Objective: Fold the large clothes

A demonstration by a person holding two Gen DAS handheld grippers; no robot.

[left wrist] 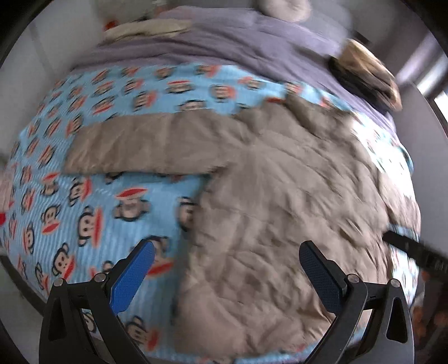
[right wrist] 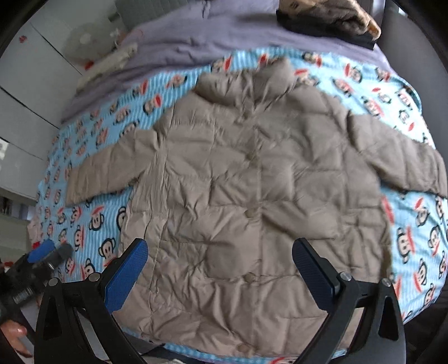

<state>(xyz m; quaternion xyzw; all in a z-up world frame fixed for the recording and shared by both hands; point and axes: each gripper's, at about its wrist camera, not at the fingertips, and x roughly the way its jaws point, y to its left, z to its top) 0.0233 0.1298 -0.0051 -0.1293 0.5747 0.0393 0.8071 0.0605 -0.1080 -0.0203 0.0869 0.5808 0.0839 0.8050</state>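
A beige quilted puffer jacket (right wrist: 252,190) lies flat, front up and buttoned, on a blue monkey-print blanket (right wrist: 92,218), both sleeves spread out sideways. In the left wrist view the jacket (left wrist: 280,210) fills the right half, with its left sleeve (left wrist: 145,145) stretched out to the left. My left gripper (left wrist: 226,260) is open and empty above the jacket's lower left edge. My right gripper (right wrist: 219,257) is open and empty above the jacket's hem. The left gripper also shows in the right wrist view (right wrist: 47,254) at the far left.
The blanket (left wrist: 84,218) covers a bed with a purple sheet (left wrist: 224,42) beyond it. A folded dark and tan pile (right wrist: 330,16) sits at the bed's far right. White cupboards (right wrist: 25,92) stand on the left. Small pale items (left wrist: 145,29) lie at the far left of the bed.
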